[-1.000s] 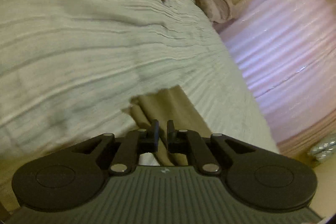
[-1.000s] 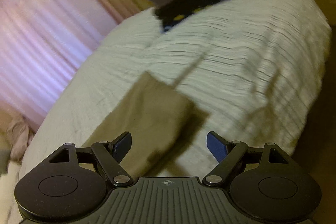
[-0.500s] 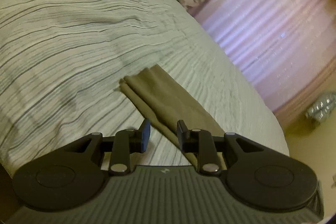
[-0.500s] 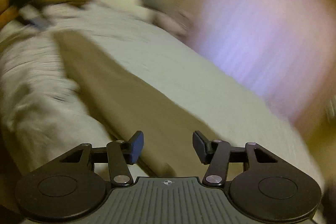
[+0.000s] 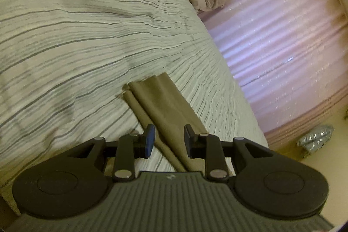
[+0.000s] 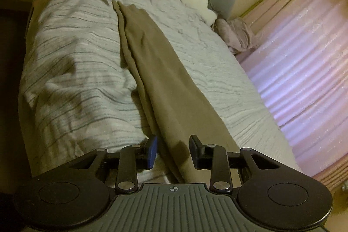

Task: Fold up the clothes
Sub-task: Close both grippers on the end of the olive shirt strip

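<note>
A long brown garment point(image 6: 156, 71) lies folded lengthwise on the striped bed point(image 6: 71, 62). The left claw point(image 5: 169, 140) and the right claw point(image 6: 173, 151) are each partly spread, one over each end, gripping nothing; whether either touches the cloth is unclear.

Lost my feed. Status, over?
Left gripper open. Right gripper open. Olive garment lies long and narrow on striped bedspread, unheld. Nothing in the way.

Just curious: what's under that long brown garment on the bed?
The brown garment lies flat on the striped bedspread. It is folded lengthwise, so its lower layers and the bedspread beneath are hidden.
</note>
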`<state>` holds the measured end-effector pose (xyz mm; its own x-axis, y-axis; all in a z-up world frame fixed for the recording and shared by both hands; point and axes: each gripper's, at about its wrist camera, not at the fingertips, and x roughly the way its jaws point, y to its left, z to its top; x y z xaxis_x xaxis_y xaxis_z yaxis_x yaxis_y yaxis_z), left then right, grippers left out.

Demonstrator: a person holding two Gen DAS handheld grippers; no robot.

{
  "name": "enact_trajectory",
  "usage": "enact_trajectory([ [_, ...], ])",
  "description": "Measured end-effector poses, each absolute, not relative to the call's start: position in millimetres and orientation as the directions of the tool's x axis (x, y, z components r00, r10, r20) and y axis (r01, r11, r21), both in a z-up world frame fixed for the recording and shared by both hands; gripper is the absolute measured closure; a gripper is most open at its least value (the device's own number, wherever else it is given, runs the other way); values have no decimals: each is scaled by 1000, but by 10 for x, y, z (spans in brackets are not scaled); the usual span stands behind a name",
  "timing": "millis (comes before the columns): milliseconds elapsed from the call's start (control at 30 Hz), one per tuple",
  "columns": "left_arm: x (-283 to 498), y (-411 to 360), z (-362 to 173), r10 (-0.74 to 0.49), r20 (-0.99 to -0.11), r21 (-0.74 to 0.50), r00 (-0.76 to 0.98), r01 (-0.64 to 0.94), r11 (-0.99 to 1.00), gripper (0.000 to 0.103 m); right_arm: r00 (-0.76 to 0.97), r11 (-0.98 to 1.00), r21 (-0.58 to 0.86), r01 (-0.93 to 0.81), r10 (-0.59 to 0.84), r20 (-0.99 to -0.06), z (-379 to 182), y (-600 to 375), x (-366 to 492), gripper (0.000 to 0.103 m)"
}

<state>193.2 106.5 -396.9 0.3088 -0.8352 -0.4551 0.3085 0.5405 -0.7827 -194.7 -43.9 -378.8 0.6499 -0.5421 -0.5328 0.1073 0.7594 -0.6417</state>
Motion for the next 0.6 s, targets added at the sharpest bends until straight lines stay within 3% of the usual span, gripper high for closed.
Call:
enact_trajectory([
  [600, 2095, 859, -4127, -796, -519, -758, 312, 263, 597, 81, 628, 751, -642, 157, -578, -522, -3738, -486, -2040, 71],
])
